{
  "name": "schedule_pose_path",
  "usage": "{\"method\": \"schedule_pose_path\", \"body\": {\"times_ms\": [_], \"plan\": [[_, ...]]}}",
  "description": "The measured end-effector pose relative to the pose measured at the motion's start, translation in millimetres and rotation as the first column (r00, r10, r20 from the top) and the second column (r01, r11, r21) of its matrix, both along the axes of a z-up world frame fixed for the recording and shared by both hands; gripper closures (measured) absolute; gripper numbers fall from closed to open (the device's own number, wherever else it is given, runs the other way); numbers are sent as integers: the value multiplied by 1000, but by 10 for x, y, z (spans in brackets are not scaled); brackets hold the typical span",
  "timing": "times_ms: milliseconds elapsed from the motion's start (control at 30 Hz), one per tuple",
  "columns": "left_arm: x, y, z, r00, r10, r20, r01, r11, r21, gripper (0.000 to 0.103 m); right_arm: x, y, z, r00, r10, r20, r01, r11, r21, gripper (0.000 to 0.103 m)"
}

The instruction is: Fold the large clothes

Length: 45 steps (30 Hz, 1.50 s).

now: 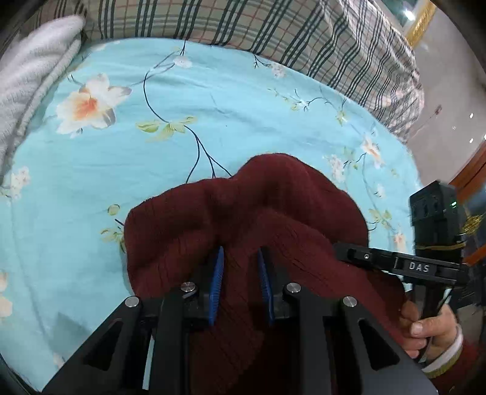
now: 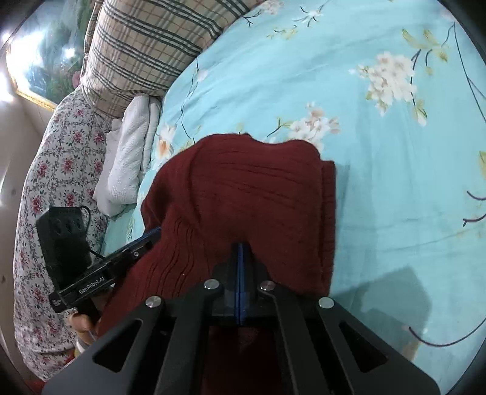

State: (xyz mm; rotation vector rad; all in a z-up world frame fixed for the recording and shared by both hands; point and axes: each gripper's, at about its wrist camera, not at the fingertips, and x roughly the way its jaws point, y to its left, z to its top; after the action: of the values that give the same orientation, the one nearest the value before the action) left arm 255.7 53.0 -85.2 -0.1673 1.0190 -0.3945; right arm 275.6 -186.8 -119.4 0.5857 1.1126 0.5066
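Note:
A dark red knitted sweater hangs bunched over a light blue floral bedsheet. My left gripper has its blue pads partly apart with sweater fabric bunched between them. My right gripper has its blue pads pressed together on the sweater's near edge. The right gripper also shows at the right in the left wrist view, reaching into the sweater. The left gripper shows at the left in the right wrist view, its tips under the sweater's edge.
A plaid quilt lies along the far side of the bed. A white towel lies at the left. A floral-print cover hangs beside the bed. A framed picture is on the wall.

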Motion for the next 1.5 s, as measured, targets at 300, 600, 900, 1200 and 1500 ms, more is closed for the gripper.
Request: {"method": "schedule_pose_path", "body": {"times_ms": [300, 600, 900, 1200, 1500], "plan": [[-707, 190, 485, 994, 6, 113, 4, 996, -89, 80, -305, 20, 394, 997, 48, 58, -46, 998, -30, 101], [-1565, -30, 373, 983, -150, 110, 165, 975, -145, 80, -862, 213, 524, 975, 197, 98, -192, 979, -66, 101], [-1491, -145, -64, 988, -147, 46, 150, 984, -91, 98, -887, 68, 216, 991, 118, 70, -112, 990, -85, 103], [-1510, -109, -60, 986, -160, 48, 164, 983, -82, 99, -961, -65, 188, 990, 119, 78, -113, 991, -78, 103], [-1758, 47, 376, 993, -17, 116, 25, 997, -69, 79, -1125, -207, 477, 988, 77, 136, -63, 992, -108, 100]]}}
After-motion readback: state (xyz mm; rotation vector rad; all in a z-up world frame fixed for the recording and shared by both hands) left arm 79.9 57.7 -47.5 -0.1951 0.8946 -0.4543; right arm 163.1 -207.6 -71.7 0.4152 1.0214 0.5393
